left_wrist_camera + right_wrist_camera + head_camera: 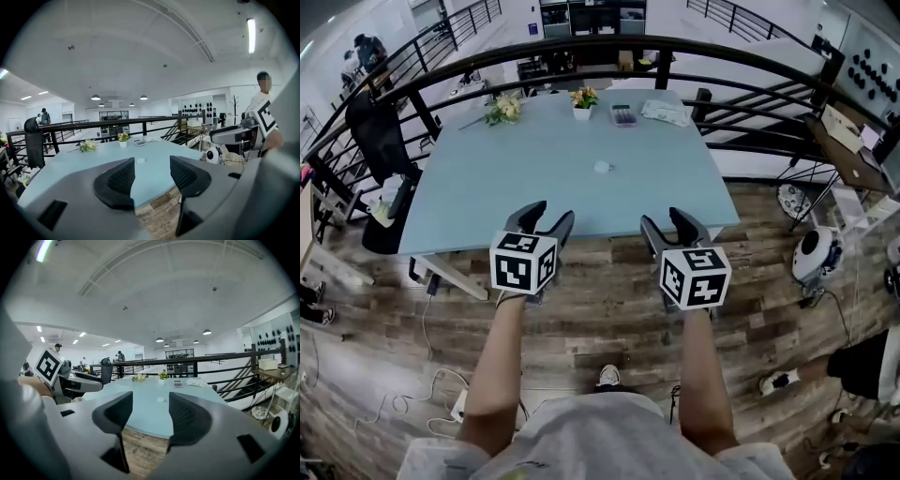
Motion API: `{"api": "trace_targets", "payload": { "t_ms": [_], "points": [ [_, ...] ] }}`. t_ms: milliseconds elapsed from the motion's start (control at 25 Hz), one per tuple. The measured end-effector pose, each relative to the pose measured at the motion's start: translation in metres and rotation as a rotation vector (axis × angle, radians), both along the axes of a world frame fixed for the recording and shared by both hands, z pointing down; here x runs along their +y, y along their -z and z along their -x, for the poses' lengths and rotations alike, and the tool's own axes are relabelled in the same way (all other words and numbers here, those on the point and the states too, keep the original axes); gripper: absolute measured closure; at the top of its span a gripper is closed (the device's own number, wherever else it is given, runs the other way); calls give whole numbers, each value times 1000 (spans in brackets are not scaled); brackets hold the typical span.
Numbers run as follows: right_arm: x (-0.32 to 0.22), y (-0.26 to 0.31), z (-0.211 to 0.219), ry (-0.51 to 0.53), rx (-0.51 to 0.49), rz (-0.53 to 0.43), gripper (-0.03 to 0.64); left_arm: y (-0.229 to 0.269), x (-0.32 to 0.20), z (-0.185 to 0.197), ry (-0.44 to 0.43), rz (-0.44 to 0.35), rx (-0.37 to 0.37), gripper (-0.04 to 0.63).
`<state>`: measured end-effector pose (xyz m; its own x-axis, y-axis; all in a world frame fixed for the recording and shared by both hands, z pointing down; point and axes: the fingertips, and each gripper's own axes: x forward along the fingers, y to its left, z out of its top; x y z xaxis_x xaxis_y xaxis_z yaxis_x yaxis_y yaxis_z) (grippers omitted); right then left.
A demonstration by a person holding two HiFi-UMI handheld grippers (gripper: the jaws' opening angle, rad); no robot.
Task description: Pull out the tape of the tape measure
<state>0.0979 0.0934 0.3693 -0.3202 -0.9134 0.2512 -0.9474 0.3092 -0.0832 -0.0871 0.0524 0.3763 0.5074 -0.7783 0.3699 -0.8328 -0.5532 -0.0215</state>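
Tape measure (601,167), where is it, and pointing which way?
— Mid-frame, small pale disc on blue table (534,150); too small to show its axis.
— Grippers?
— Left gripper (549,214) and right gripper (664,218), lower frame, jaws apart, empty.

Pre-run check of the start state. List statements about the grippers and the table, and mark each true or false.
1. The left gripper and right gripper are both open and empty. True.
2. A small white object lies in the middle of the table. True.
3. The right gripper touches the white object. False: both grippers hover by the table's near edge, well apart from it.
4. The table is red. False: it is light blue.
5. Flowers sit at the table's far end. True.
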Motion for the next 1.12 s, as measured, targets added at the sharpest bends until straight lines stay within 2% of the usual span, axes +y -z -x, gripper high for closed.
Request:
{"api": "trace_targets", "payload": {
  "t_ms": [800, 1120],
  "points": [
    [-45, -16, -25, 41, -4, 10, 388, -13, -36, -29, 14, 10, -26, 362],
    [-92, -26, -15, 53, 12, 10, 388, -25, -85, -26, 1, 4, -15, 362]
  ]
}}
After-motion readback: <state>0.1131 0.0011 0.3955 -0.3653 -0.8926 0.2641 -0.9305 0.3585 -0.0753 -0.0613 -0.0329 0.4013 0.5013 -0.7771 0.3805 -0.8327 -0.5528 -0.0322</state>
